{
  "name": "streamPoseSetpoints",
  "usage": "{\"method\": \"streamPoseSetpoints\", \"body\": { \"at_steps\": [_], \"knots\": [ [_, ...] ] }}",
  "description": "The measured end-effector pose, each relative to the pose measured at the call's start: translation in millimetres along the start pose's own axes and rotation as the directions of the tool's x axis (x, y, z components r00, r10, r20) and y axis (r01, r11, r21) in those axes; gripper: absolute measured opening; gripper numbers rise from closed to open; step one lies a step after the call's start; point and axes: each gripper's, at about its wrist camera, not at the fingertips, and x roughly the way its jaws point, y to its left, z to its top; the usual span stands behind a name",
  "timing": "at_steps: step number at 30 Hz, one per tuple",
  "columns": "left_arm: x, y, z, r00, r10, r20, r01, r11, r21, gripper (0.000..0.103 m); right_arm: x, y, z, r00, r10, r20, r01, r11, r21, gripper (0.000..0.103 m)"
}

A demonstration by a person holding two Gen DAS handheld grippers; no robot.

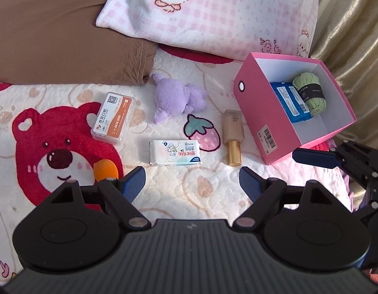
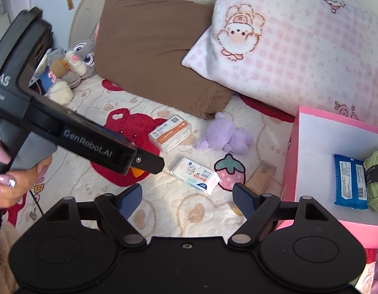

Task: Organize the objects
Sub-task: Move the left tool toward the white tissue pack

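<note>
Pink box (image 1: 252, 112) far right on the bed, light card. Purple plush (image 1: 175, 98) centre: soft, squeezable anywhere. Tissue pack (image 1: 175, 155) nearest: light, slippery; better pinched across the short sides. Left gripper (image 1: 191, 183) and right gripper (image 2: 187, 199) both wide, empty.

Orange obj (image 1: 106, 170) half-hidden behind left finger — gold bottle (image 2: 260, 175) partly too.

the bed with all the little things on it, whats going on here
A person is tidying small items on the bed into a pink box. A blue wipes pack and green yarn are already inside. Both hand-held grippers, left and right, are open and empty above the blanket. A white tissue pack, gold-capped bottle, purple plush, clear plastic case and orange sponge are not yet in the box.
</note>
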Motion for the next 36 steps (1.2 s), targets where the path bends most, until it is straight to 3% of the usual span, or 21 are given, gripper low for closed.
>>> {"method": "streamPoseSetpoints", "body": {
  "at_steps": [3, 8, 14, 19, 22, 25, 28, 33, 36],
  "knots": [
    [15.8, 11.6, -4.1, 1.000, -0.025, 0.007, 0.025, 1.000, -0.013, 0.083, 14.9, -3.9, 0.0, 1.000, -0.029, -0.003, 0.029, 0.999, 0.023, 0.084],
    [39.1, 28.3, -10.8, 0.999, 0.007, 0.046, -0.006, 1.000, -0.022, 0.083, 44.2, 2.8, -7.8, 0.998, -0.058, -0.027, 0.056, 0.995, -0.084, 0.084],
    [75.6, 43.5, -24.1, 0.999, 0.010, 0.051, -0.009, 1.000, -0.012, 0.083, 86.3, -2.5, -28.6, 0.999, -0.030, -0.015, 0.029, 0.999, -0.032, 0.084],
    [98.1, 46.8, -13.6, 0.997, -0.011, 0.073, 0.015, 0.998, -0.058, 0.080, 115.8, -1.3, -36.5, 1.000, -0.016, -0.001, 0.016, 0.998, -0.053, 0.084],
    [109.8, 50.5, -11.3, 0.996, 0.014, 0.088, -0.010, 0.999, -0.048, 0.080, 131.0, 1.9, -37.8, 1.000, -0.022, 0.003, 0.022, 0.996, -0.092, 0.084],
    [120.6, 59.6, -13.5, 0.996, -0.012, 0.092, 0.016, 0.999, -0.042, 0.077, 141.8, 2.0, -39.8, 1.000, -0.019, 0.013, 0.021, 0.994, -0.110, 0.084],
    [128.5, 69.5, -17.2, 0.994, -0.045, 0.099, 0.052, 0.997, -0.065, 0.069, 146.2, -0.4, -42.8, 1.000, -0.002, 0.026, 0.005, 0.994, -0.113, 0.084],
    [129.4, 67.5, -19.1, 0.990, -0.100, 0.104, 0.105, 0.994, -0.036, 0.039, 155.2, -2.8, -45.2, 1.000, -0.018, 0.014, 0.019, 0.992, -0.122, 0.084],
    [127.8, 65.9, -20.4, 0.992, -0.104, 0.077, 0.108, 0.993, -0.041, 0.037, 158.3, -5.4, -45.5, 1.000, -0.017, 0.011, 0.018, 0.993, -0.120, 0.082]
  ]
}}
